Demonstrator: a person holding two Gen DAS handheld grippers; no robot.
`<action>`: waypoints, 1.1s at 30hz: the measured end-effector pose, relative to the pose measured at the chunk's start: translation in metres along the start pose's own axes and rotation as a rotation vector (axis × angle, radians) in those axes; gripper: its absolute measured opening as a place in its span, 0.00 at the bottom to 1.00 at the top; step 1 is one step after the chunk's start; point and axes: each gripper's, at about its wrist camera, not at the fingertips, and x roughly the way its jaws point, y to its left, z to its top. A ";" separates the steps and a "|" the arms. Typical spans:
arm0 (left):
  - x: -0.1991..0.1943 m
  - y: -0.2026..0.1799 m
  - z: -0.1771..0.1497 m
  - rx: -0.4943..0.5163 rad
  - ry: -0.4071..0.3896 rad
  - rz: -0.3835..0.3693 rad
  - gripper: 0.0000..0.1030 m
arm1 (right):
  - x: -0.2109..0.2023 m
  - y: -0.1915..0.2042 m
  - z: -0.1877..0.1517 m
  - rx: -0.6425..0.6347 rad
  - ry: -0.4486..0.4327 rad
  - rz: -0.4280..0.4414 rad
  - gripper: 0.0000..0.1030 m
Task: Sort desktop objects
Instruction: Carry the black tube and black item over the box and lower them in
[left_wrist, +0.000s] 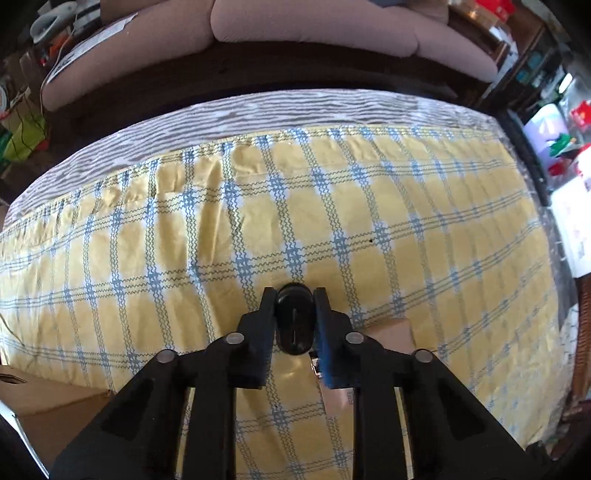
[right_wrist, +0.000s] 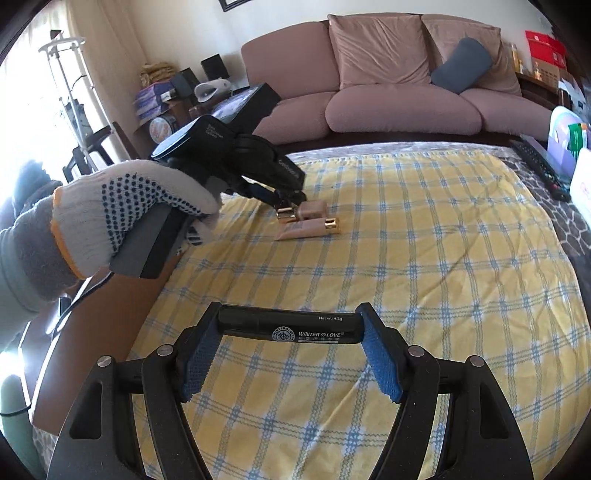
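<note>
My left gripper (left_wrist: 294, 295) is shut on a small black tube-shaped item (left_wrist: 294, 321), held just above the yellow checked tablecloth (left_wrist: 332, 206). In the right wrist view the left gripper (right_wrist: 291, 201) reaches down beside two beige cosmetic tubes with gold caps (right_wrist: 310, 225), its tips touching or almost touching the nearer one. My right gripper (right_wrist: 290, 325) is shut lengthwise on a black "Winter Love" lip balm stick (right_wrist: 290, 328), held above the cloth (right_wrist: 406, 258) near the front edge.
A cardboard box (left_wrist: 48, 402) sits at the front left of the table, and its edge also shows in the right wrist view (right_wrist: 92, 350). A beige object (left_wrist: 391, 332) lies under the left fingers. A pink sofa (right_wrist: 388, 85) stands behind the table. A remote (right_wrist: 539, 166) and clutter lie at the right edge.
</note>
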 end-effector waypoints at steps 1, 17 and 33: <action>-0.001 0.000 -0.002 0.012 0.004 -0.002 0.17 | 0.001 -0.001 -0.001 0.005 0.004 0.002 0.72; -0.181 0.056 -0.097 0.109 -0.082 -0.201 0.17 | -0.046 0.070 0.018 -0.060 0.010 0.039 0.72; -0.240 0.230 -0.320 -0.074 -0.020 -0.230 0.17 | -0.043 0.270 -0.009 -0.229 0.105 0.249 0.72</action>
